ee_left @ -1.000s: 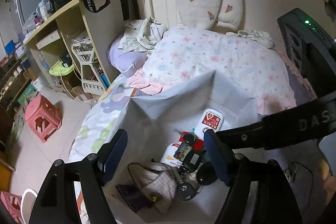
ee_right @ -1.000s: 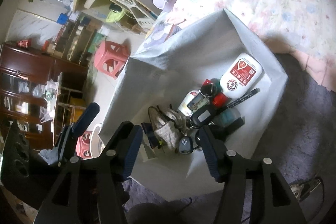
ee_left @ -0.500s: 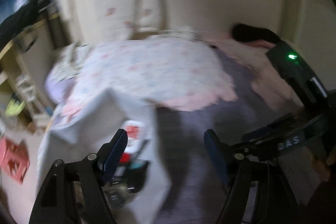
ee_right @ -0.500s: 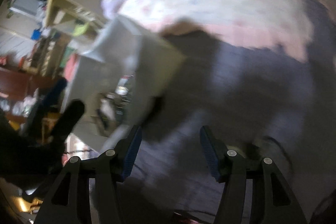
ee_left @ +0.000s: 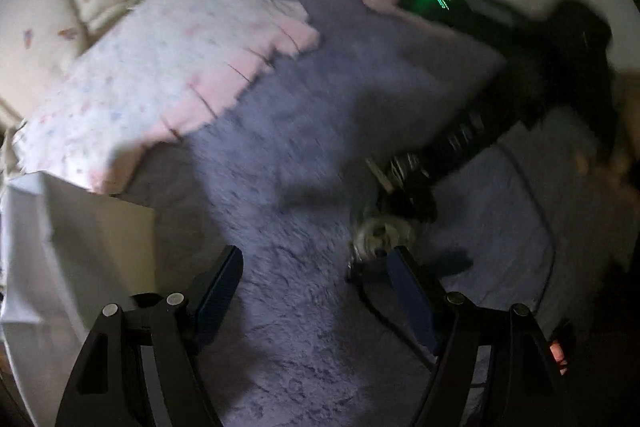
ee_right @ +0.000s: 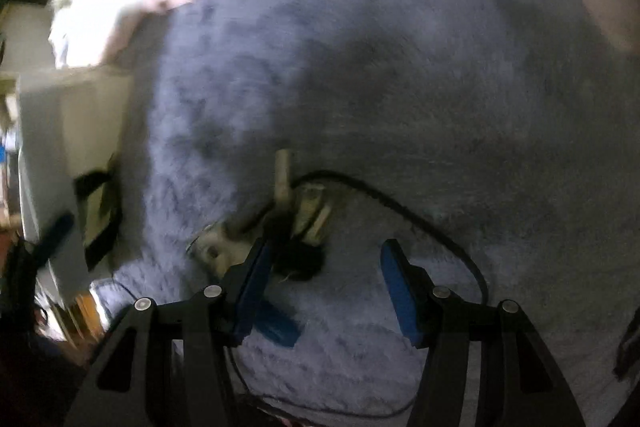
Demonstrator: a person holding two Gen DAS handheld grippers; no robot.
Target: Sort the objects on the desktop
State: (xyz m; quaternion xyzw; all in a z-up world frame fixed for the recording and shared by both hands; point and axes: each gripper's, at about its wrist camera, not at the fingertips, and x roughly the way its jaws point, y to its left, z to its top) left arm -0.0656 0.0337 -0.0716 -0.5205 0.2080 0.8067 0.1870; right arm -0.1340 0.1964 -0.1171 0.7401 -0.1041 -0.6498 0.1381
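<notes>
A bunch of keys (ee_right: 298, 213) on a black cord (ee_right: 420, 223) lies on the purple fuzzy blanket (ee_right: 400, 67). A dark fob (ee_right: 300, 261) sits at its near end. My right gripper (ee_right: 324, 267) points down over it, open; the fob lies between the fingers near the left pad, untouched. In the left wrist view the same key bunch (ee_left: 378, 233) is blurred, just beyond my open left gripper (ee_left: 314, 267), close to its right finger. The right gripper's black body (ee_left: 500, 39) with a green light reaches down to the keys.
A white box (ee_left: 60, 247) stands at the left edge, its contents hidden; it shows as a white box (ee_right: 60, 131) in the right wrist view too. A floral quilt (ee_left: 160, 67) with a pink border lies at the upper left. A cream wall is behind.
Both views have swung away from the white box and its heap of objects to the purple blanket. Both grippers have come down towards the key bunch. Their jaws stay equally wide.
</notes>
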